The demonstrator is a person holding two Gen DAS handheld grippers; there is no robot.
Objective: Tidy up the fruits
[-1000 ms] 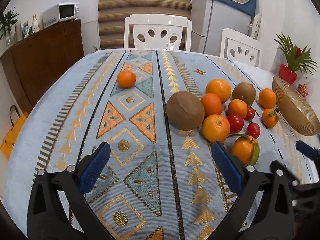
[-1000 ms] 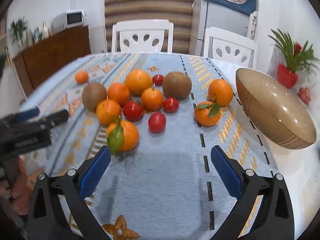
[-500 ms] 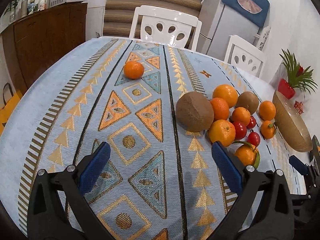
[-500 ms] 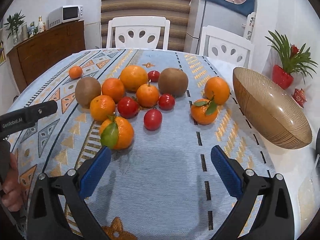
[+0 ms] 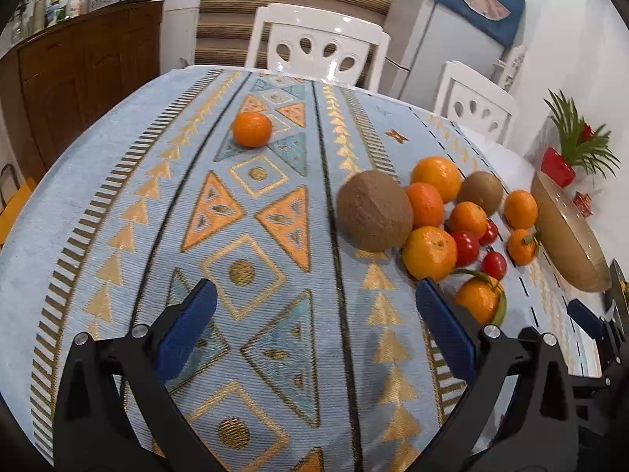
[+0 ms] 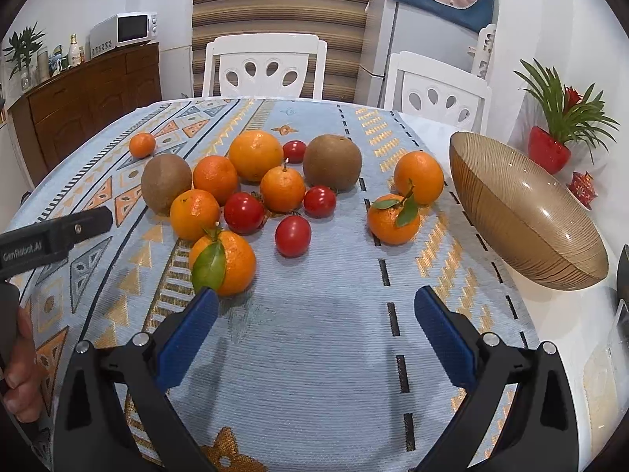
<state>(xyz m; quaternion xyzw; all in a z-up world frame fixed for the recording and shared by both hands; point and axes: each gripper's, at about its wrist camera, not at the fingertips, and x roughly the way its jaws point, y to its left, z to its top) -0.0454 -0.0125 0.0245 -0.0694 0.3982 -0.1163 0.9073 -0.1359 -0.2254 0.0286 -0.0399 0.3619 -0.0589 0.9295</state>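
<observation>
Since nothing is gathered yet, both tongs, left (image 5: 312, 308) and right (image 6: 314, 314), hover released over the bench, fruit clustered beside the empty ribbed amber glass bowl (image 6: 523, 212), presumably its destination.

Left gripper (image 5: 314, 306): jaws wide apart, empty, above patterned tabletop (image 5: 118, 196). Lone orange (image 5: 252, 129) apart from fruit cluster (image 5: 432, 216); bowl (image 5: 570, 236) at right edge.

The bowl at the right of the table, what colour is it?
The bowl is translucent amber-brown with fine ribbed lines; the right wrist view shows it best.
</observation>
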